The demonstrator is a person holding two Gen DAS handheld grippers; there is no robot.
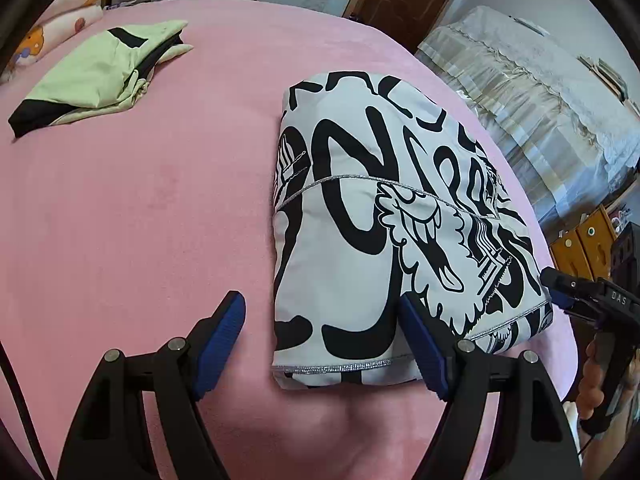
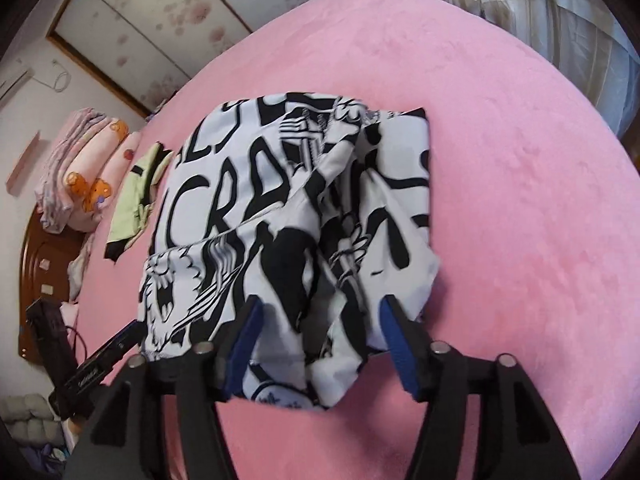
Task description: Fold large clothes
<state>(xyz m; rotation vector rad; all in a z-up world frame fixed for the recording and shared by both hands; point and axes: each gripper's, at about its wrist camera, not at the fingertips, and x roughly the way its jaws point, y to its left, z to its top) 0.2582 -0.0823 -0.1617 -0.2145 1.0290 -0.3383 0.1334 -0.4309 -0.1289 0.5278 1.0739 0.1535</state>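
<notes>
A black-and-white printed garment (image 1: 384, 216) lies folded into a thick rectangle on the pink bed (image 1: 140, 200), toward the bed's right edge and close to its near edge. A silver-stitched hem crosses its top face.

The left claw (image 1: 322, 344) hangs over the garment's near left corner with its jaws spread wide. One blue pad sits over bare pink bedding, the other over the cloth, and neither pinches anything.

The right claw (image 2: 318, 344) stands at the garment's right side, jaws apart, with a loose fold of the cloth bunched between the blue pads. The picture is blurred there, but the pads seem not to press on the fabric, so the cloth looks released.

A folded green and black garment (image 1: 100, 76) lies well apart at the bed's far left corner, near a stack of pink quilts (image 2: 80, 172).
</notes>
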